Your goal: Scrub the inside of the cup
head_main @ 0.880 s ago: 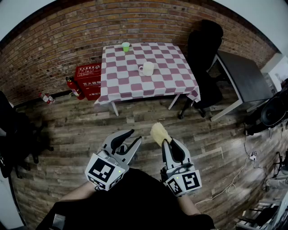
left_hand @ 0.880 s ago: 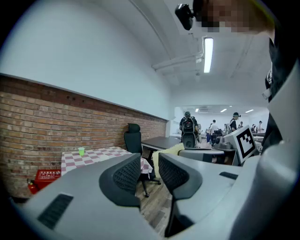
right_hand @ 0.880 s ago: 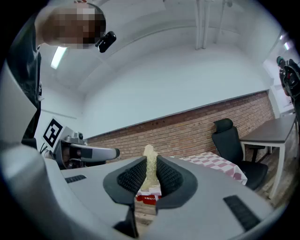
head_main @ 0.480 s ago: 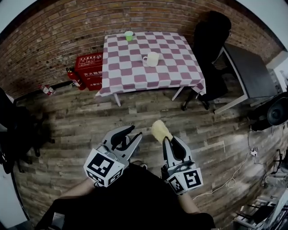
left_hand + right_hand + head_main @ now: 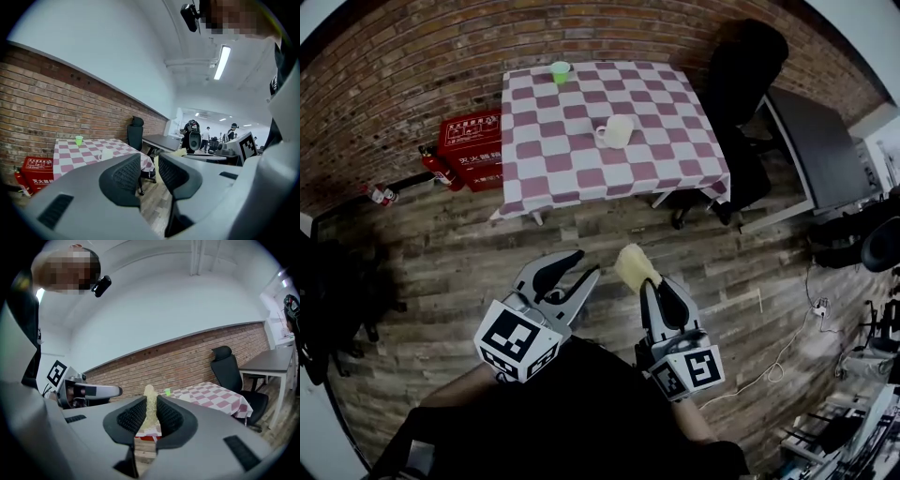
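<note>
A white cup (image 5: 618,131) with a handle stands near the middle of the checkered table (image 5: 581,169), far ahead of both grippers; it also shows small as the cup (image 5: 107,153) in the left gripper view. My right gripper (image 5: 649,290) is shut on a yellow sponge (image 5: 634,265), which sticks out beyond the jaws as the sponge (image 5: 150,408). My left gripper (image 5: 574,269) is open with nothing between its jaws, held over the wooden floor beside the right one.
A small green cup (image 5: 560,70) stands at the table's far edge. A red box (image 5: 472,143) and a fire extinguisher (image 5: 435,165) lie left of the table. A black office chair (image 5: 742,84) and a dark desk (image 5: 820,145) stand to the right. Cables (image 5: 783,352) lie on the floor.
The table and cup sit a little nearer and more central in the head view. Both grippers keep their places and states.
</note>
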The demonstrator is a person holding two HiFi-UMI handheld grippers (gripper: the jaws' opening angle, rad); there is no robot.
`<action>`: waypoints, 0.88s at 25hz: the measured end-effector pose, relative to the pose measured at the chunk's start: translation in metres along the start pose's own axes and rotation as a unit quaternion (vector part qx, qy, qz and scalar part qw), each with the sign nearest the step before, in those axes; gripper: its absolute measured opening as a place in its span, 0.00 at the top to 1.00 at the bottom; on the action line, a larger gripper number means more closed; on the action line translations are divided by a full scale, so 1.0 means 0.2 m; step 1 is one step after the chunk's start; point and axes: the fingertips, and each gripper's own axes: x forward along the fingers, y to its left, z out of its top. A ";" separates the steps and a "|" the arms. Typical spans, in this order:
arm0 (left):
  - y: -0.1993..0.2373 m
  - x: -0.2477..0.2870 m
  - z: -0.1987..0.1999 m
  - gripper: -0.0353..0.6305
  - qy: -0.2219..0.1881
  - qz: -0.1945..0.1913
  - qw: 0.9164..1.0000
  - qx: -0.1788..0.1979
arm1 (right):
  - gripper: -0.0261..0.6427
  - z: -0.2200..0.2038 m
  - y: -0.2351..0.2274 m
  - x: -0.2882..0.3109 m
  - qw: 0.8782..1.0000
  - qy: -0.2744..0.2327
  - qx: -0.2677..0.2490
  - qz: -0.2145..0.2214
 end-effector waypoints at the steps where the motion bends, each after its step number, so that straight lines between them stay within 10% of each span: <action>1: 0.06 0.02 0.01 0.76 0.000 -0.004 1.000 -0.004 | 0.85 0.00 -0.01 0.06 1.000 0.007 -0.002 -0.008; 22: 0.99 0.42 0.05 0.76 0.020 0.029 0.997 -0.066 | 0.85 -0.14 -0.29 0.88 0.993 0.110 0.024 -0.032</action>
